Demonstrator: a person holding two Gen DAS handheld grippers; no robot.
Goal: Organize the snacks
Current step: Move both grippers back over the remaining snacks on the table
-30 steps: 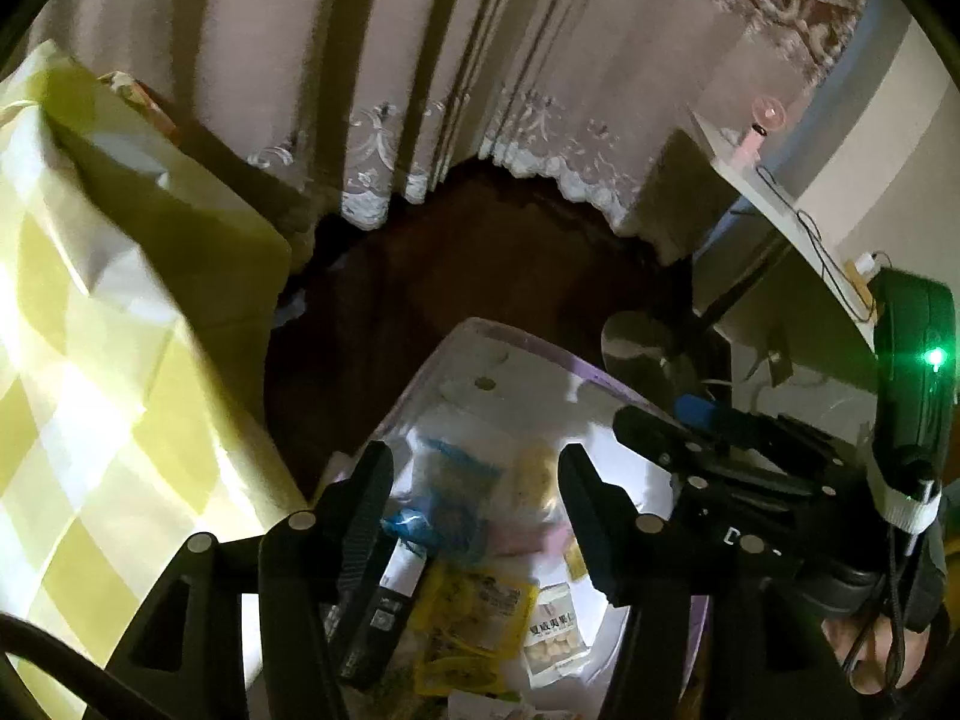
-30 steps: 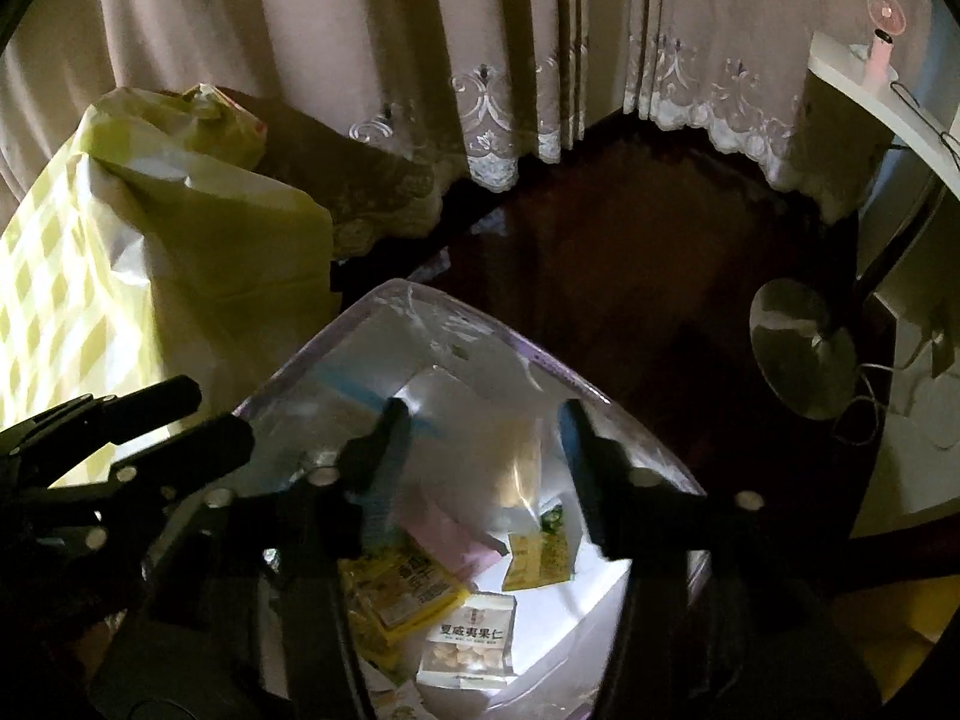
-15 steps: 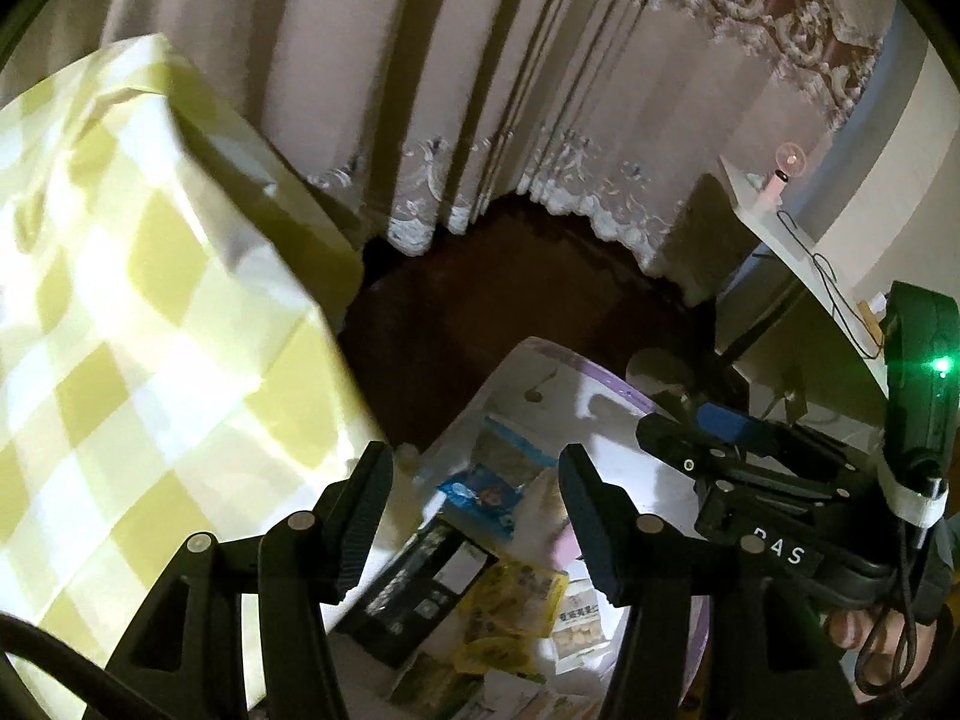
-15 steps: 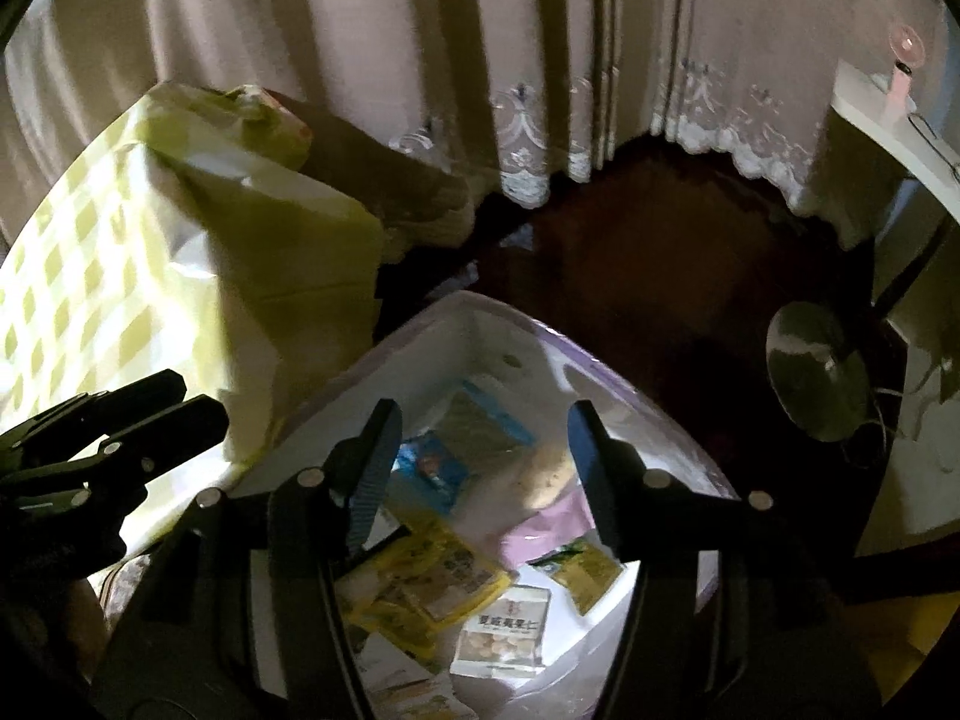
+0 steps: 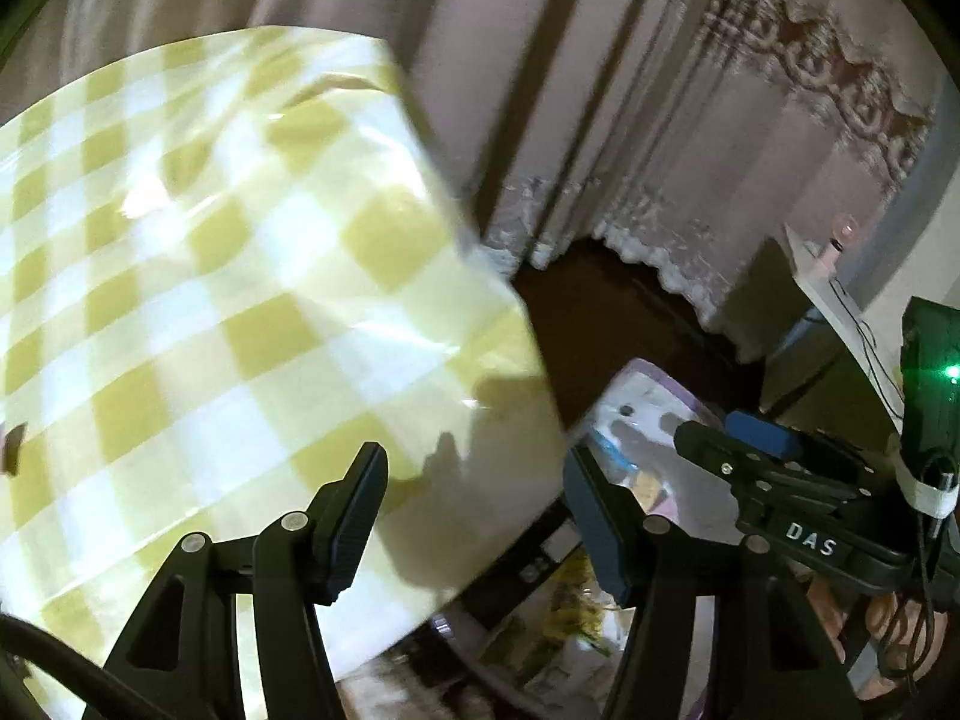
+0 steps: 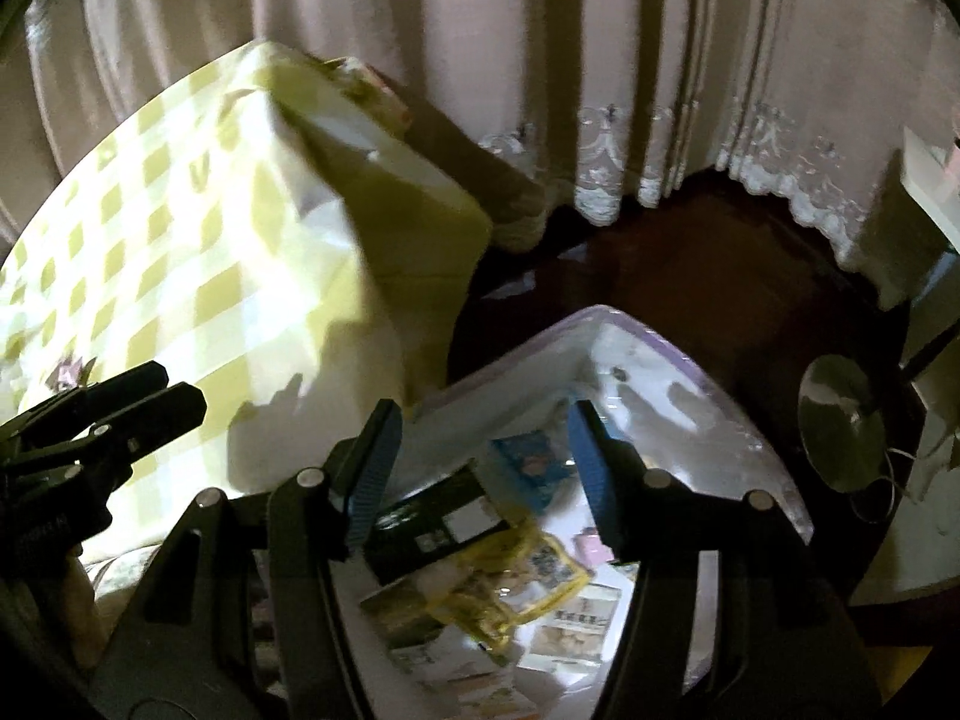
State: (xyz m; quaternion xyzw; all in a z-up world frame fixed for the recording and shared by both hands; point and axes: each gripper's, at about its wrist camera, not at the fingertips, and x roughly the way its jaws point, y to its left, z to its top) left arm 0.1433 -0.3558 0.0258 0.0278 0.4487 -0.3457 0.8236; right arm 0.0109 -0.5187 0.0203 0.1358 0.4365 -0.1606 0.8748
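Observation:
A clear plastic bin (image 6: 654, 354) with a pale purple rim stands on the floor beside the table. It holds several snack packets: a yellow packet (image 6: 510, 588), a blue packet (image 6: 534, 462) and a black box (image 6: 432, 528). My right gripper (image 6: 480, 468) is open and empty above the bin. My left gripper (image 5: 474, 516) is open and empty over the edge of the yellow-checked tablecloth (image 5: 210, 312). The bin also shows at the lower right of the left wrist view (image 5: 642, 390). The right gripper's body (image 5: 798, 504) shows there too.
Pale curtains (image 6: 540, 60) with lace hems hang behind. A dark wooden floor (image 6: 690, 264) lies beyond the bin. A round fan base (image 6: 846, 420) stands at the right. A white shelf (image 5: 840, 300) with cables is at the far right.
Both grippers have risen and swung left, away from the bin. The left wrist view now looks mostly at the tablecloth. Both stay open and empty.

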